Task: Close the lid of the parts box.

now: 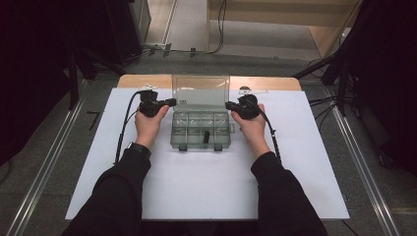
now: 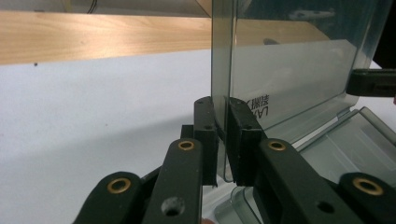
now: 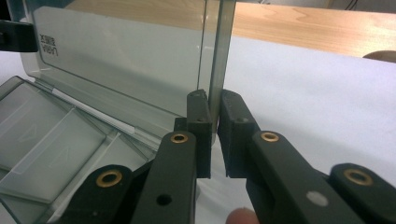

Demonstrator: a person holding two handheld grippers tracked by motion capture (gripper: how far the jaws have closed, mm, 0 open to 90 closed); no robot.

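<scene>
Both forearms in dark sleeves reach forward from the near edge, the hands level with each other on either side of a clear grey compartment box (image 1: 200, 130). The left hand (image 1: 147, 125), with a dark watch at the wrist, holds the left gripper (image 1: 169, 103) pointing right at the left edge of the raised lid (image 1: 200, 89). In the left gripper view its jaws are clamped on that edge of the lid (image 2: 285, 60). The right hand (image 1: 253, 129) holds the right gripper (image 1: 229, 104) pointing left, and in the right gripper view its jaws pinch the opposite edge of the lid (image 3: 140, 56). The lid stands about upright on its far hinge, the box lying open beneath it, set toward the far middle of the surface.

The surface (image 1: 206, 182) is a white sheet over a wooden top whose pale edge shows at the far side. Around it lie grey floor, metal rails on left and right, black stands and trailing cables.

A small printed mark sits low on the lid, reading "LA" beside characters too small to make out.
</scene>
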